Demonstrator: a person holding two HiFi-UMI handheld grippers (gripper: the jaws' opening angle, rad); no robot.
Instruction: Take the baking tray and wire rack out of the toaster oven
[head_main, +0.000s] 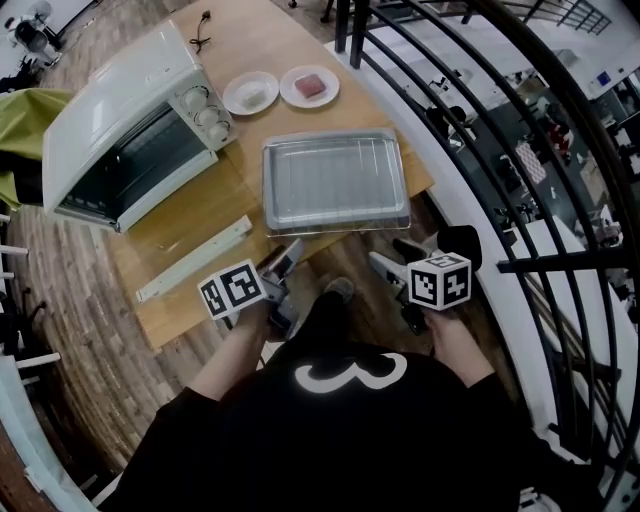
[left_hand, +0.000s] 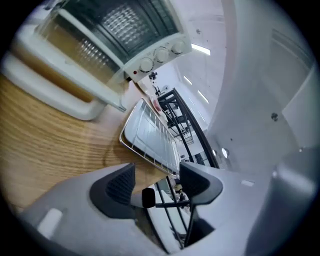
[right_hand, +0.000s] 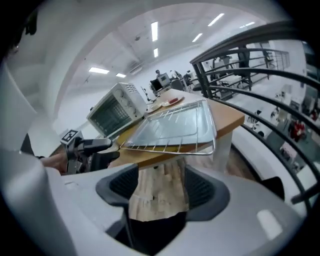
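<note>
**Head view.** Bright, even indoor light with no hard shadows. A faint, soft shadow lies on the table (head_main: 190, 235) beside the oven (head_main: 110, 120). The tray (head_main: 336, 220) carries a pale sheen but is not blown out. Wide-angle distortion bows the railing (head_main: 570, 262) and stretches the edges. The shirt (head_main: 340, 430) reads nearly black, without detail.

**Left gripper view.** The corners are dark and rounded. The oven is soft and smeared at upper left. The ceiling lights (left_hand: 200, 49) appear as white streaks.

**Right gripper view.** The ceiling lights supply the light from above. The ceiling around them is washed out, the frame's rim darkens, and the straight bars curve.
</note>
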